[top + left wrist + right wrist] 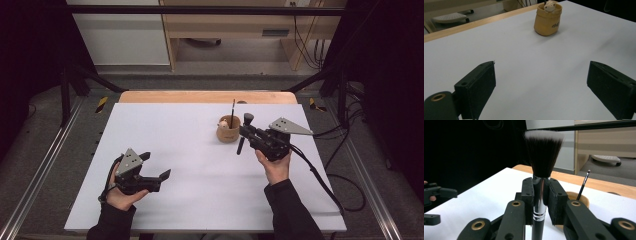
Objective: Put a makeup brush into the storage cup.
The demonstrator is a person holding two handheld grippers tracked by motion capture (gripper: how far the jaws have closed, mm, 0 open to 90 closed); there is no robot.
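My right gripper is shut on a makeup brush with a black handle, a silver ferrule and dark bristles tipped white. It holds the brush upright just right of a small tan wooden cup. The cup carries a small pale figure at its rim and a thin dark brush standing in it. My left gripper rests low over the white table at the near left, open, with nothing between its jaws.
The white table top has a wooden strip along its far edge. Black cables trail off the right side. Wooden furniture stands on the floor beyond the table.
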